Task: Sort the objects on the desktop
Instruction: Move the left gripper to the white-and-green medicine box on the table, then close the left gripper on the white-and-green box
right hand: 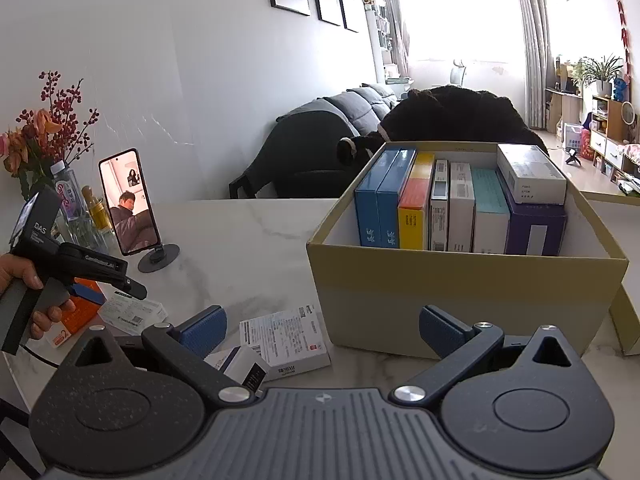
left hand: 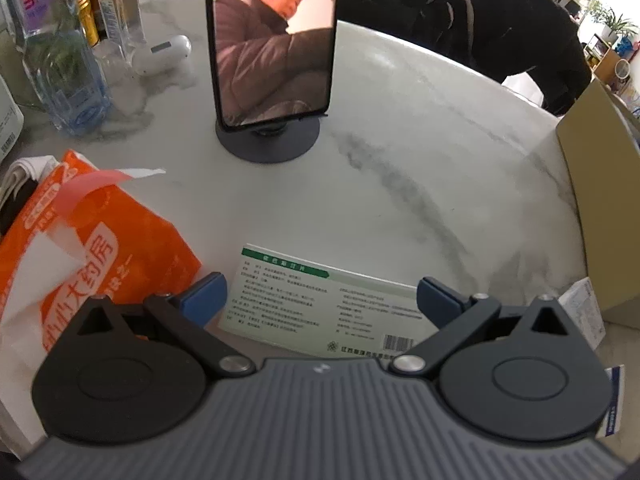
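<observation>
L gripper hangs low over the marble counter, jaws wide apart, nothing held; a green-and-white med box lies flat between its fingers, w/ an orange pharmacy bag just beside it. R gripper is also spread apart and empty, facing the cardboard box, which holds med boxes stood upright in a row, one white box lying on top. Loose white boxes lie on the counter just beside the cardboard box. A phone on a stand is near the counter's far edge, bottles beside it.
</observation>
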`<state>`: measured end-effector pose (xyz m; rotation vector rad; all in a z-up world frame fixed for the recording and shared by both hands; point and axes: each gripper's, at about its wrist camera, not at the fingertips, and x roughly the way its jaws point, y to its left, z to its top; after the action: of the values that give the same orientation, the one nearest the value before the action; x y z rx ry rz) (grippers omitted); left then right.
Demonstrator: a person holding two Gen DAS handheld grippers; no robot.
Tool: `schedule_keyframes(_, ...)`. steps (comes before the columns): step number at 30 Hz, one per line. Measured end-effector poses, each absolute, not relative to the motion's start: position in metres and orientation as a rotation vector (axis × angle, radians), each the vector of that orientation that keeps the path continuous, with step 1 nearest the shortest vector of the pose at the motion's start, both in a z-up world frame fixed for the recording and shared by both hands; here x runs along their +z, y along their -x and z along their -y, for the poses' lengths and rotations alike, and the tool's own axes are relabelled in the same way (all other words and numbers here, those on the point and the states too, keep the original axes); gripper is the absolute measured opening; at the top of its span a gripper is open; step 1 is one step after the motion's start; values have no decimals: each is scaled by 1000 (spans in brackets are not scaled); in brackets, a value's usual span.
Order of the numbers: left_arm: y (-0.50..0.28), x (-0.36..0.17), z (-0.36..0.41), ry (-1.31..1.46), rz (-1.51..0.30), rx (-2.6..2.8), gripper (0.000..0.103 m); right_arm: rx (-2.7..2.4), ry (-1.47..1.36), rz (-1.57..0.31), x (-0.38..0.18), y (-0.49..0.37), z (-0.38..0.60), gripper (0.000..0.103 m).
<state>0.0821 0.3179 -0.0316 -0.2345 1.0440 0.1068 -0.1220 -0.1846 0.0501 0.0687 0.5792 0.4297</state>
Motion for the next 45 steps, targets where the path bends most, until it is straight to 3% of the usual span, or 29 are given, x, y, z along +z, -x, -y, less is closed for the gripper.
schedule_keyframes(21, -73, -23, -255, 93, -1045, -125, 103, 427, -84, -599, 43, 116, 187, 103)
schedule_keyframes(33, -71, -16, -254, 415, -1110, 168, 103, 439, -112, -596, 41, 117, 195, 103)
schedule_keyframes(45, -80, -30, -244, 359, -1160, 208, 90, 437, -148, -589, 39, 119, 211, 103)
